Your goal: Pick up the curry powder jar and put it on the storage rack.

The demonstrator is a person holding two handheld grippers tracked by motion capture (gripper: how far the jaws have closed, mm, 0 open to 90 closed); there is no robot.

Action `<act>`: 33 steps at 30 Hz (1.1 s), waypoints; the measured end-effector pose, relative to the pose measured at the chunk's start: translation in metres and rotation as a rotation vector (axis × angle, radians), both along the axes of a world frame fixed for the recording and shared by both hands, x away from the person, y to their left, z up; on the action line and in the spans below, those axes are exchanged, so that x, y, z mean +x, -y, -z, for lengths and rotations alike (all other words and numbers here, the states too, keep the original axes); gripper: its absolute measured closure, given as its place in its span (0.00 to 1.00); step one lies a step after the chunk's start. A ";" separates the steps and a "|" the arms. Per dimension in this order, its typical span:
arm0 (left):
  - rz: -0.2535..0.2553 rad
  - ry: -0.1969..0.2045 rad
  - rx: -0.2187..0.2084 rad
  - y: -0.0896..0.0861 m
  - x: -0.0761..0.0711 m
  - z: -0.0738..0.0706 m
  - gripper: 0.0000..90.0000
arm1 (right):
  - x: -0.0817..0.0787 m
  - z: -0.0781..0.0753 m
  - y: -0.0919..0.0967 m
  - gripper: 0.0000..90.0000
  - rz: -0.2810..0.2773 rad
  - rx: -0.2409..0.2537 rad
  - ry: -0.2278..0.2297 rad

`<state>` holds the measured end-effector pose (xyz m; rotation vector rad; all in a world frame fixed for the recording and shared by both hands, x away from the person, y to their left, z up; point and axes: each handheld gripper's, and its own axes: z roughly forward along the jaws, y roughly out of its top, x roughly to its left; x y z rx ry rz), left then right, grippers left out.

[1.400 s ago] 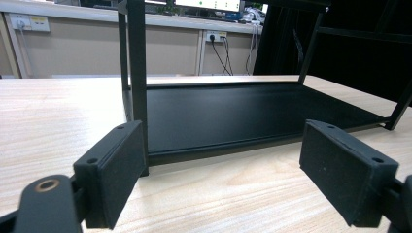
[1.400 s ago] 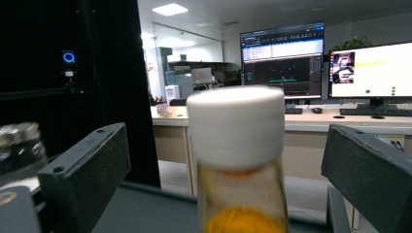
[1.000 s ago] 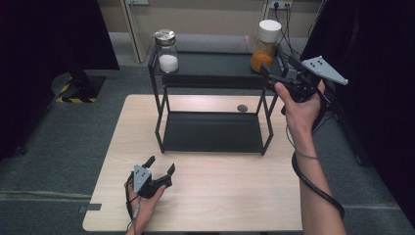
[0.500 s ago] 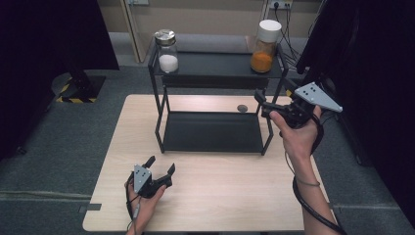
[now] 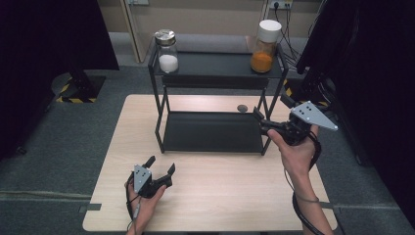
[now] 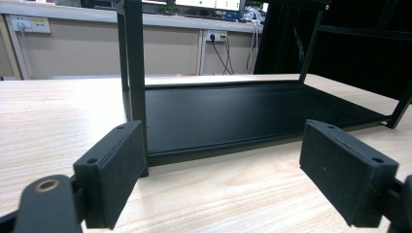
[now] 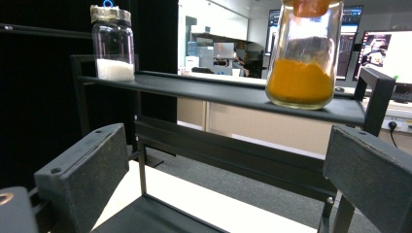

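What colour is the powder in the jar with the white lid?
Orange. The powder in the jar shows best in the right gripper view, standing on the top shelf.

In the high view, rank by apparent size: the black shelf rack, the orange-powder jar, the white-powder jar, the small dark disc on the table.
1. Black shelf rack
2. Orange-powder jar
3. White-powder jar, slightly smaller than the orange one
4. Small dark disc

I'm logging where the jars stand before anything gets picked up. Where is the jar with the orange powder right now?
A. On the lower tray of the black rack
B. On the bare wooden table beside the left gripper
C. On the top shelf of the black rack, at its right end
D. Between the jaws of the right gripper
C: the jar with the orange powder stands on the top shelf at its right end, and the right gripper is open below it, apart from it.
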<state>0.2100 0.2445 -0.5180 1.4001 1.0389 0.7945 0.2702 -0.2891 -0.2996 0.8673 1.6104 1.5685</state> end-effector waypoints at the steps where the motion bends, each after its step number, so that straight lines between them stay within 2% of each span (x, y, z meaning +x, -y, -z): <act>1: 0.000 0.000 0.000 0.000 0.000 0.000 0.18 | -0.002 0.002 0.001 0.03 -0.004 0.000 -0.002; 14: 0.000 0.000 0.003 0.000 0.000 0.000 0.18 | -0.009 0.015 0.004 0.03 -0.033 -0.039 -0.041; 26: -0.001 0.003 0.000 0.000 0.000 0.000 0.18 | -0.018 0.037 0.008 0.03 -0.041 -0.025 -0.083; 33: -0.002 0.003 0.000 0.000 0.000 0.000 0.18 | -0.022 0.053 0.006 0.03 -0.028 -0.018 -0.089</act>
